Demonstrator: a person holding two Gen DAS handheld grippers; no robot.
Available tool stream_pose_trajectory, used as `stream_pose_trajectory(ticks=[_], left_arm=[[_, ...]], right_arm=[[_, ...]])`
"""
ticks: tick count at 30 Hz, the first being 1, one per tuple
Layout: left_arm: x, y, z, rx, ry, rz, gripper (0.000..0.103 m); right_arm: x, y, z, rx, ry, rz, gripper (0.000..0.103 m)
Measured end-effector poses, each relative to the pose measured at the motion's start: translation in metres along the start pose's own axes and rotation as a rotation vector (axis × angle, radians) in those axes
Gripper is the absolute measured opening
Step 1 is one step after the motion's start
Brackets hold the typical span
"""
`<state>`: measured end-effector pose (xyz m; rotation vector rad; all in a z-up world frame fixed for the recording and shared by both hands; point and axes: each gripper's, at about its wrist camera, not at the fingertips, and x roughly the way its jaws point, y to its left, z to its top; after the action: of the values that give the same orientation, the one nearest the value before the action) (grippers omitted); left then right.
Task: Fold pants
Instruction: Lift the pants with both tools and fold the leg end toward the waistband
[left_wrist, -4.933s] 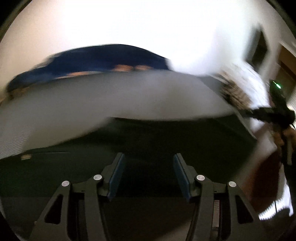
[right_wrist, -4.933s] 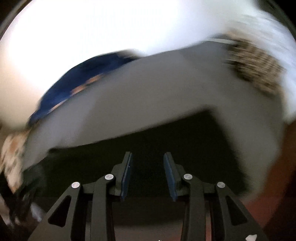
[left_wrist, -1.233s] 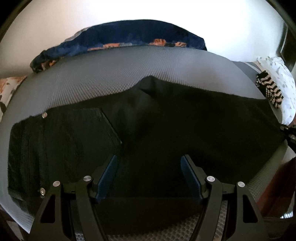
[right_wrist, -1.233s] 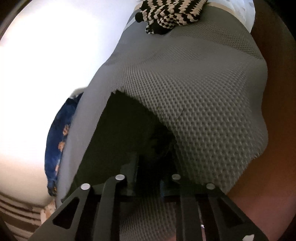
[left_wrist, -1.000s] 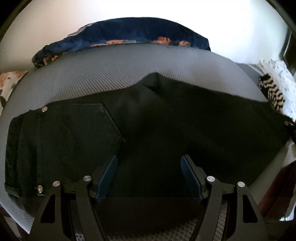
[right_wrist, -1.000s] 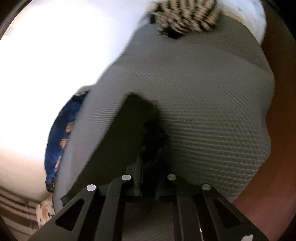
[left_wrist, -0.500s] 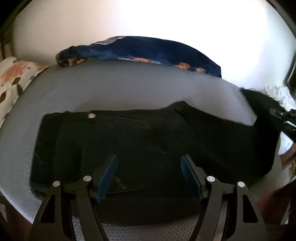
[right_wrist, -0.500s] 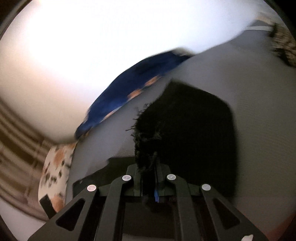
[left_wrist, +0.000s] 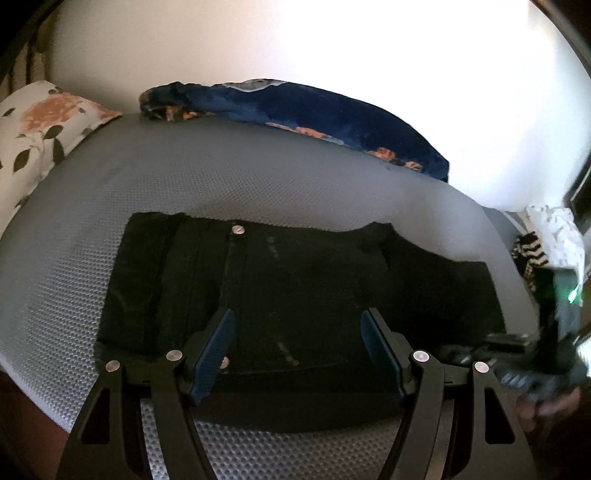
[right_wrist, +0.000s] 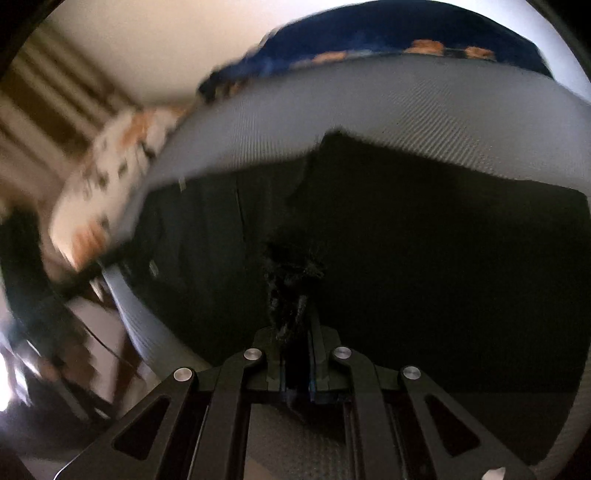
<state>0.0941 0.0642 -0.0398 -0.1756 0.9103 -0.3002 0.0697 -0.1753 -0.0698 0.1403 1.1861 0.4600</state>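
Black pants (left_wrist: 295, 288) lay flat on grey textured mattress (left_wrist: 229, 177), waistband end at left, folded portion toward right. My left gripper (left_wrist: 295, 343) hovered above near edge of pants, jaws spread, nothing between blue pads (left_wrist: 212, 347). My right gripper (right_wrist: 297, 325) pressed together, pinching frayed hem of pants (right_wrist: 291, 266); view blurred at left. Navy floral blanket (left_wrist: 314, 110) along far edge of mattress. Floral pillow (left_wrist: 40, 125) at far left. Striped garment (left_wrist: 530, 254) at right.
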Motion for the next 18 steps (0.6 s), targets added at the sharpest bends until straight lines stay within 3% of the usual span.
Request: stream_pose_trajectory(ticks=[2,4,10,16,18], left_arm=[[0.002,-0.005,0.003,0.009,0.008,-0.022,0.071],[0.004,-0.012,0.005,0.018,0.028,-0.045,0.071],[0.013,-0.028,0.007,-0.001,0.123,-0.188,0.071],[0.040,-0.041,0.005,-0.096,0.287,-0.321,0.071],[0.049,-0.046,0.004,-0.117,0.334,-0.332,0.071]], right_arm=[[0.005,0.005,-0.003,-0.039,0.012,-0.019,0.015],[0.006,0.005,-0.004,-0.036,0.021,0.000,0.029],[-0.032,-0.004,-0.012,-0.014,-0.038,0.073,0.047],[-0.071,-0.056,-0.013,0.199,-0.175,0.041,0.049],[-0.078,-0.074,-0.016,0.277,-0.207,0.037,0.049]])
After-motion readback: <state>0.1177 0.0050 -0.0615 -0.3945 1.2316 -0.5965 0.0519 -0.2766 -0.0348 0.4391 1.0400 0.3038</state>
